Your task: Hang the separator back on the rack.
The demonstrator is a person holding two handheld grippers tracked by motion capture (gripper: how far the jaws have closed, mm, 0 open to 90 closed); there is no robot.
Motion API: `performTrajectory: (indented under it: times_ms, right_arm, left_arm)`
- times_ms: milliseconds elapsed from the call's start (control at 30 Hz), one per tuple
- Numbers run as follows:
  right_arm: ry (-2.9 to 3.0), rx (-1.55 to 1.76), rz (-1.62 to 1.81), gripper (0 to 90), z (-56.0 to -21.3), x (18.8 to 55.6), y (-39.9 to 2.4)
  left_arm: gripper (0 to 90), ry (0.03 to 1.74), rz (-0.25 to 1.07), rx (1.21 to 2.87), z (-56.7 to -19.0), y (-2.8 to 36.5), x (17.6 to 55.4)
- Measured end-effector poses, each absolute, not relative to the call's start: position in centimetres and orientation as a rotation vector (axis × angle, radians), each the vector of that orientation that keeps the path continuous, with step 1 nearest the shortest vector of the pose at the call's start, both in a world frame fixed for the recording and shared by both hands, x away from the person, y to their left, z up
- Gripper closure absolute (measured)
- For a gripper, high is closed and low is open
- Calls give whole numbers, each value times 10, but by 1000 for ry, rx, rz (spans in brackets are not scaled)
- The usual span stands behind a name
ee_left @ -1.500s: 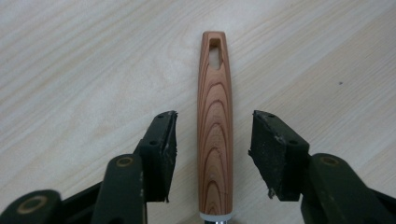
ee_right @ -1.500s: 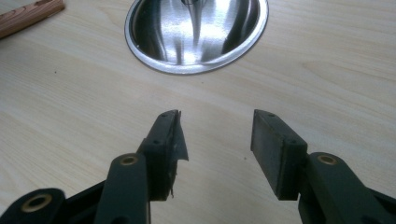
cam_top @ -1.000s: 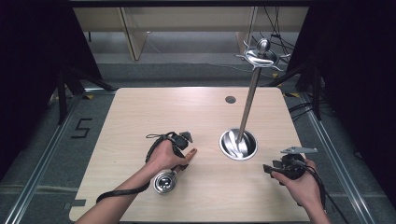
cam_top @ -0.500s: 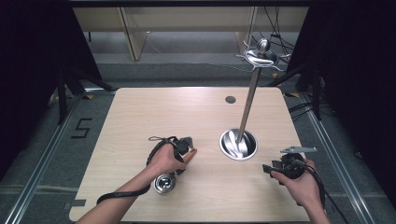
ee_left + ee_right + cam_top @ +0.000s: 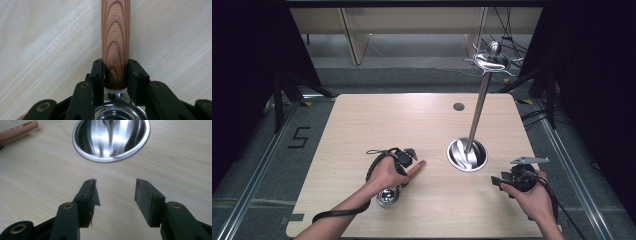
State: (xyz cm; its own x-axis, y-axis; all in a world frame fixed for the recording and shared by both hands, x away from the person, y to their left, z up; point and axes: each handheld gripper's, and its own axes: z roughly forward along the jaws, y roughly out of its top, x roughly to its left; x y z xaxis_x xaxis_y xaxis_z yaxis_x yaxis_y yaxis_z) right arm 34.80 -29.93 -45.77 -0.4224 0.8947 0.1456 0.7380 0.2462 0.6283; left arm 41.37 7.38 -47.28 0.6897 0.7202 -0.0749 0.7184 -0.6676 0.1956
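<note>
The light wooden table [image 5: 362, 115] stands on a grey floor [image 5: 412, 80]. Well beyond the left gripper [image 5: 412, 159] is pale wooden furniture [image 5: 352, 35]. Black curtains [image 5: 247, 75] hang far to its left, and a painted 5 [image 5: 298, 137] marks the floor there.

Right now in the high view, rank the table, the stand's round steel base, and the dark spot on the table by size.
1. Table
2. Stand's round steel base
3. Dark spot, smallest, though farther from the camera.

Ladle [image 5: 399, 182] left of stand base [image 5: 467, 155]
</note>
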Motion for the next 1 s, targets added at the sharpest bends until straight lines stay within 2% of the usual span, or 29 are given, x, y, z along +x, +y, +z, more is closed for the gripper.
performTrajectory:
  times_ms: [100,167,267,300,400,433,633,800,1000]
  right_arm:
    - [2272,1560,950,519,-458,348,-297]
    - [2275,1512,970,518,-458,349,-298]
    - [2264,1540,992,518,-457,348,-297]
    - [2261,1535,996,518,-456,347,-296]
    - [2260,1504,1001,521,-455,346,-296]
    - [2256,1514,1020,523,-454,345,-294]
    - [2265,1452,1138,517,-454,345,-289]
    - [2263,1402,1181,508,-449,343,-283]
    - [2248,1334,1276,509,-443,340,-277]
  left_arm:
    - [684,1079,52,2625,-465,81,407]
    - [684,1087,67,2452,-459,87,397]
    - [684,1035,85,2412,-455,93,394]
    - [684,997,142,2349,-452,100,389]
    - [684,996,168,2299,-449,103,385]
    - [684,983,189,2208,-446,107,380]
    - [684,909,294,2013,-433,109,373]
    - [684,844,378,1898,-421,106,371]
    - [684,763,418,1841,-416,99,367]
